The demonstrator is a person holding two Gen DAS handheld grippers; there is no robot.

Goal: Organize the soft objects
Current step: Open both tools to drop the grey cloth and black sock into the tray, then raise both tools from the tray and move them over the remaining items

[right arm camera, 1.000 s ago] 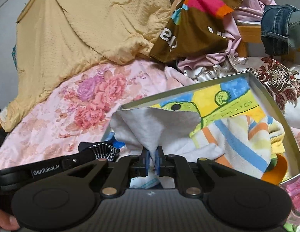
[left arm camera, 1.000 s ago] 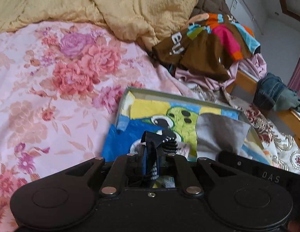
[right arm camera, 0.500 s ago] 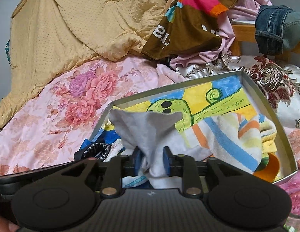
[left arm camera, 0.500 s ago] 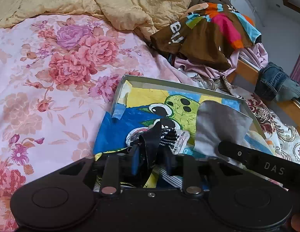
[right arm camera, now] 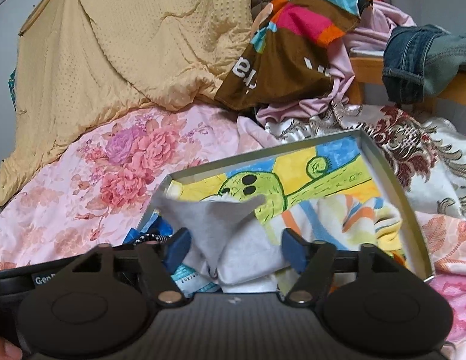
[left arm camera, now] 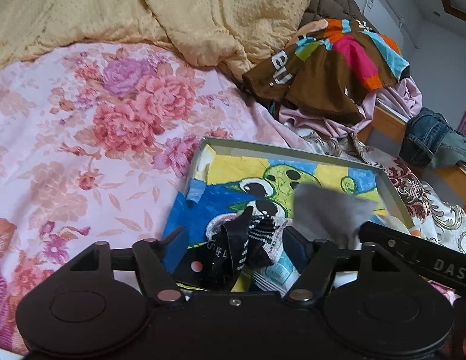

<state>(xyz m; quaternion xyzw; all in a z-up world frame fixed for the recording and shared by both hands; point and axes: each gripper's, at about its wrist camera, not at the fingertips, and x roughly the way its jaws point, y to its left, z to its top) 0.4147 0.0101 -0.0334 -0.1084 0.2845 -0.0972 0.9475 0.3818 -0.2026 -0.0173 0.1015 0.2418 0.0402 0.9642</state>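
Note:
A shallow grey box (left arm camera: 293, 148) (right arm camera: 392, 177) with a cartoon picture on its floor lies on the bed. In it sit a black dotted sock (left arm camera: 245, 246), a grey cloth (right arm camera: 215, 225) (left arm camera: 326, 210) and a striped towel (right arm camera: 347, 219). My left gripper (left arm camera: 237, 247) is opening, its blue pads apart on either side of the sock, not pressing it. My right gripper (right arm camera: 234, 247) is opening too, with the grey cloth standing loose between its spread pads.
A pink floral sheet (left arm camera: 83, 138) covers the bed. A yellow quilt (left arm camera: 173, 9) is heaped at the back. A brown multicoloured garment (right arm camera: 293, 48) and pink clothes pile up behind the box. Jeans (right arm camera: 413, 60) hang on a wooden rail at right.
Both grippers went from shut to wide apart. The black sock and the grey cloth slipped free of the pads and now rest in the box.

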